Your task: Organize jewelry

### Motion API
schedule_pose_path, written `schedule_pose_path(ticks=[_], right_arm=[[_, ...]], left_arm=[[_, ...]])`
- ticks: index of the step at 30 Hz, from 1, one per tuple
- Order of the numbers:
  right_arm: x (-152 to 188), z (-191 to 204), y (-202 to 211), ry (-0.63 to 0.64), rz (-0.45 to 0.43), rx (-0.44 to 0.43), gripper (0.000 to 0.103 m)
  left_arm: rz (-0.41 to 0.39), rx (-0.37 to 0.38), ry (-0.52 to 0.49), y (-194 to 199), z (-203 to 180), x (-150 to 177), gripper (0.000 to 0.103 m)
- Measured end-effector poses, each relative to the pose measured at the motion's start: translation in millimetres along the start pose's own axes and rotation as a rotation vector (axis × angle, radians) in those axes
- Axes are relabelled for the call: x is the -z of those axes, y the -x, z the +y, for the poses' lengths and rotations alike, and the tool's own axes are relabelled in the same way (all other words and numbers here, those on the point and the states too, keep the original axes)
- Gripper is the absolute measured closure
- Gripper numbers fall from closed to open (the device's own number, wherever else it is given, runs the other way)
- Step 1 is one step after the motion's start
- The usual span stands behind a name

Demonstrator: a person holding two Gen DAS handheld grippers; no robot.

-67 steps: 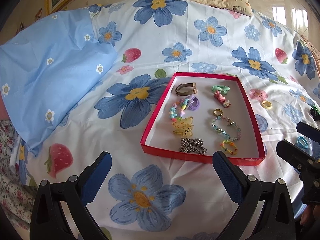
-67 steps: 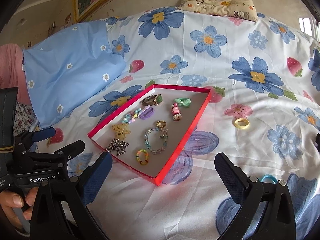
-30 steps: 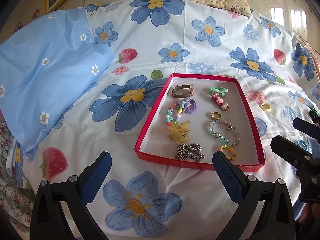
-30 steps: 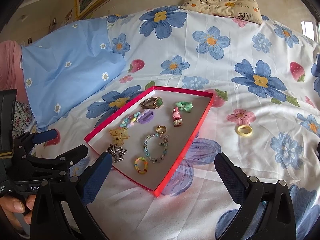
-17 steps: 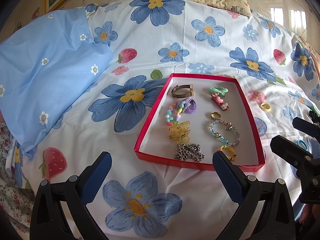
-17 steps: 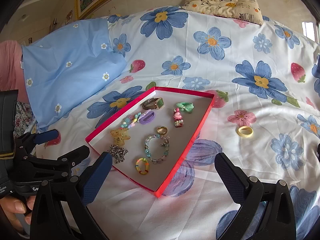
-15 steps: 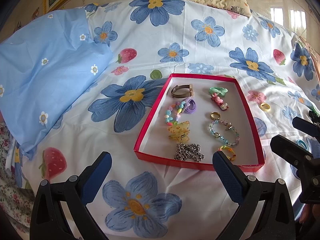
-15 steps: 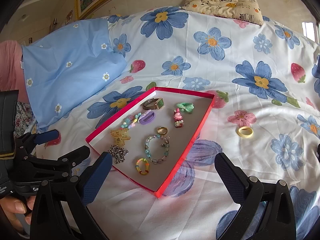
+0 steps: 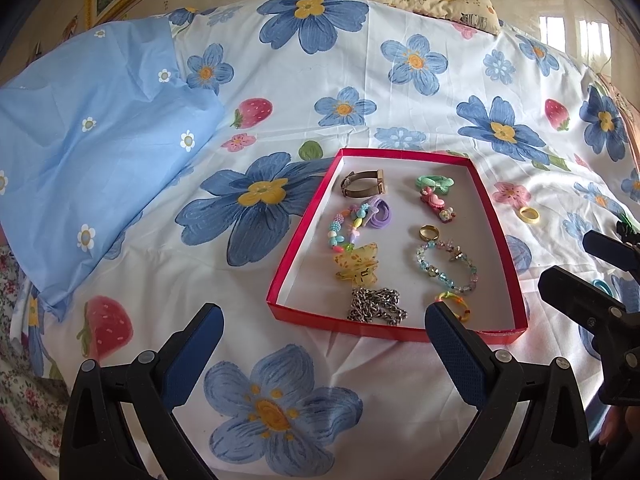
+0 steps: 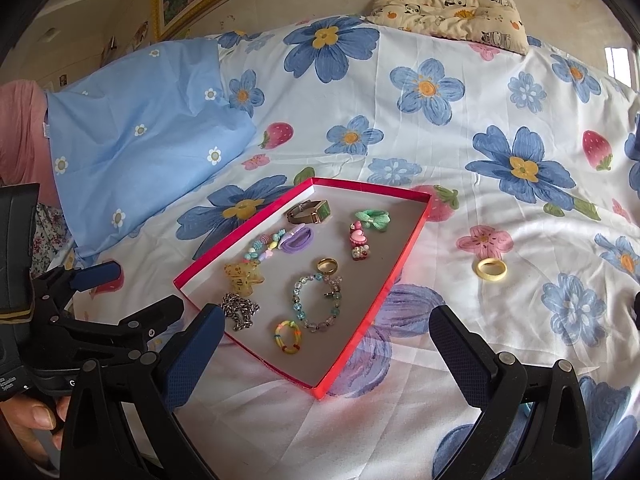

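Right of the red tray (image 10: 404,252), far-right of our wide-open, empty right gripper (image 10: 320,344), lies the yellow ring (image 10: 491,269); left gripper (image 9: 320,340) equally agape

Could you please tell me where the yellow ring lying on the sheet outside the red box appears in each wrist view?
Left wrist: the yellow ring lies far right at mid-height, on the sheet right of the red box.
Right wrist: the ring lies right of centre, just below a pink flower print.
Shared landmark: the red box, left of the ring in both.
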State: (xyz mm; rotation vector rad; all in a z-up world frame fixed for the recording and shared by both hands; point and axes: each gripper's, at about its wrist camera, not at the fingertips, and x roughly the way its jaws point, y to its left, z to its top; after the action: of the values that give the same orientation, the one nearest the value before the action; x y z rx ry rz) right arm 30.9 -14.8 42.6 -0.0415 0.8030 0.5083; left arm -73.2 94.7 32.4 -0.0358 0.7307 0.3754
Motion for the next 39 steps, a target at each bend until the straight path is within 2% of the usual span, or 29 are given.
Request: schedule_pose_path(ticks=[39], right_arm=[[-0.4, -5.2, -0.1, -0.006, 0.009, 0.0, 0.0]], left_arm=[[-0.003, 0.006, -0.003, 0.7, -0.6, -2.2, 0.001]])
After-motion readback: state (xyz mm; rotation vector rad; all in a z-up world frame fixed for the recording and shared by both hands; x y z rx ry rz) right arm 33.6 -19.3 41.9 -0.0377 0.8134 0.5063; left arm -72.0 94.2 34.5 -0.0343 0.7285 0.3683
